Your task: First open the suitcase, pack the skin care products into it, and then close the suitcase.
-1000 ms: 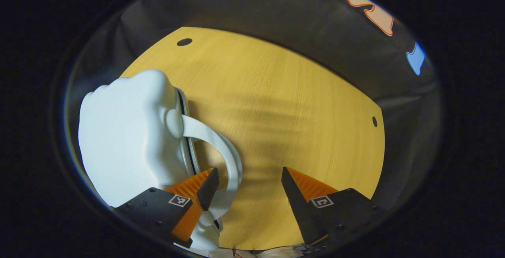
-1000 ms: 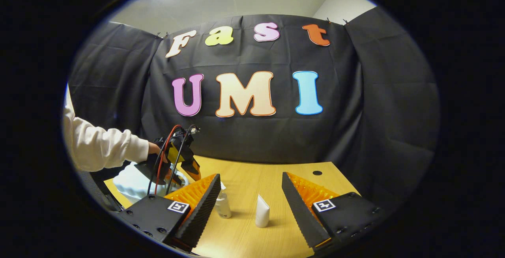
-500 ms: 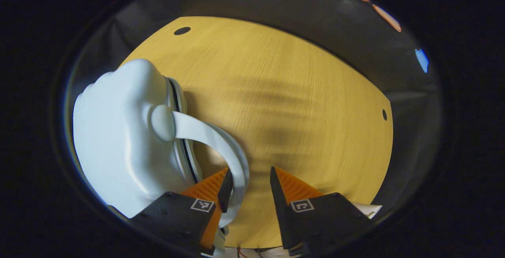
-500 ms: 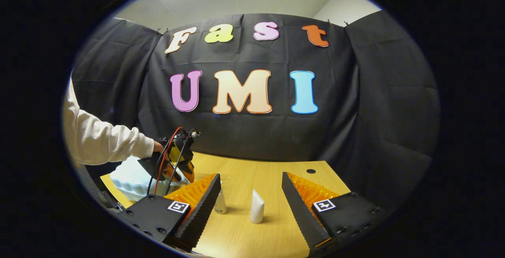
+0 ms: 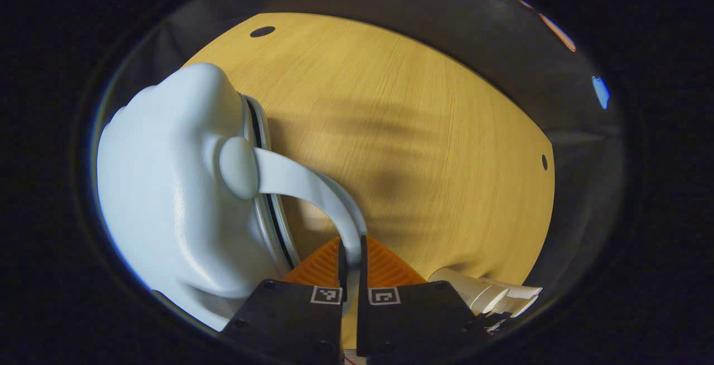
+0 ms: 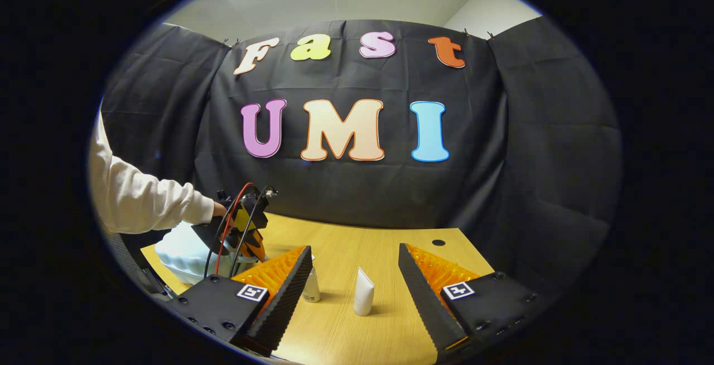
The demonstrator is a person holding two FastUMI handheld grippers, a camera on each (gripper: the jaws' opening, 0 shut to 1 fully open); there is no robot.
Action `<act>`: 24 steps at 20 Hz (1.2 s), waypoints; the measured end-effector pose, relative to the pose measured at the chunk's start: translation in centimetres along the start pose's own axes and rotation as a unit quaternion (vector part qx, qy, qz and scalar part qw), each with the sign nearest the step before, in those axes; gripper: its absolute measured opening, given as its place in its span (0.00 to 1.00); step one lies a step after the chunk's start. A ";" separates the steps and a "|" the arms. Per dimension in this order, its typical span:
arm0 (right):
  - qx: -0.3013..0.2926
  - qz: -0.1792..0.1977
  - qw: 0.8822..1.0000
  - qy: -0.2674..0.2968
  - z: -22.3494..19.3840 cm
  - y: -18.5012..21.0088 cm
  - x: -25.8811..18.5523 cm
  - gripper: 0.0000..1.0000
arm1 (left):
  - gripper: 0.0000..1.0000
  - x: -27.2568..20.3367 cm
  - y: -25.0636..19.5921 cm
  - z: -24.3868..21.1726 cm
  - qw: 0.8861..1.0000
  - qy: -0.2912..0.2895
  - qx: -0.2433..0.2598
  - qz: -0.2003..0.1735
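Note:
A pale blue-white suitcase (image 5: 173, 186) lies shut on the wooden table (image 5: 435, 130), its arched handle (image 5: 312, 186) reaching toward me. My left gripper (image 5: 350, 256) is shut on that handle, both fingers pressing its lower end. In the right gripper view the suitcase (image 6: 184, 250) sits at the table's left, with the left gripper (image 6: 242, 231) and a sleeved hand over it. My right gripper (image 6: 354, 292) hovers open above the near table. Beyond its fingers stand a small bottle (image 6: 311, 287) and a white tube (image 6: 363, 299), both upright.
A white tube (image 5: 491, 296) lies at the lower right of the left gripper view. Black cloth walls close the back and right of the table (image 6: 346, 331). Small dark holes (image 5: 262, 32) mark the tabletop corners.
My left gripper closed from wide open onto the suitcase handle. The right gripper stayed open and drifted slightly, so the bottle and tube shifted a little in its view.

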State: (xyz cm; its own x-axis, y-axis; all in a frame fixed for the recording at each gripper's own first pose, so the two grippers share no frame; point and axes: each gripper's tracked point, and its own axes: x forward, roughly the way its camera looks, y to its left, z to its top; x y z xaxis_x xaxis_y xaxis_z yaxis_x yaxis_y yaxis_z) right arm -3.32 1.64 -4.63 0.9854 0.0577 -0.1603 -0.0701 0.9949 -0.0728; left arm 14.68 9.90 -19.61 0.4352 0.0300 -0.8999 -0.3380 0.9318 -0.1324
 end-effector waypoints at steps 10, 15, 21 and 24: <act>-0.006 0.019 1.000 -0.003 0.5 0.9 1.1 1.00 | 0.00 -7.9 -2.2 2.3 0.992 -0.068 0.018 -0.101; -0.007 0.033 0.999 -0.015 1.6 1.9 1.4 0.98 | 0.00 -19.2 1.9 3.7 0.976 -0.154 -0.004 -0.153; 0.003 0.042 0.999 -0.019 1.9 3.5 2.1 1.00 | 0.00 -28.4 13.8 2.7 0.964 -0.222 -0.033 -0.145; 0.009 0.046 0.998 -0.029 2.7 4.4 2.7 0.99 | 0.00 -29.7 20.5 0.5 0.968 -0.224 -0.038 -0.103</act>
State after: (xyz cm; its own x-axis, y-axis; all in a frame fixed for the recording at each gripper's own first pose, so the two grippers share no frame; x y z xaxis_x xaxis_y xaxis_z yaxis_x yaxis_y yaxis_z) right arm -0.56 6.41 -2.77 0.9823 0.1531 -0.1077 -0.1583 0.9865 -0.0421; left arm -4.81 28.29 4.62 0.8121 0.0154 -0.5834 -0.2582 0.9059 -0.3356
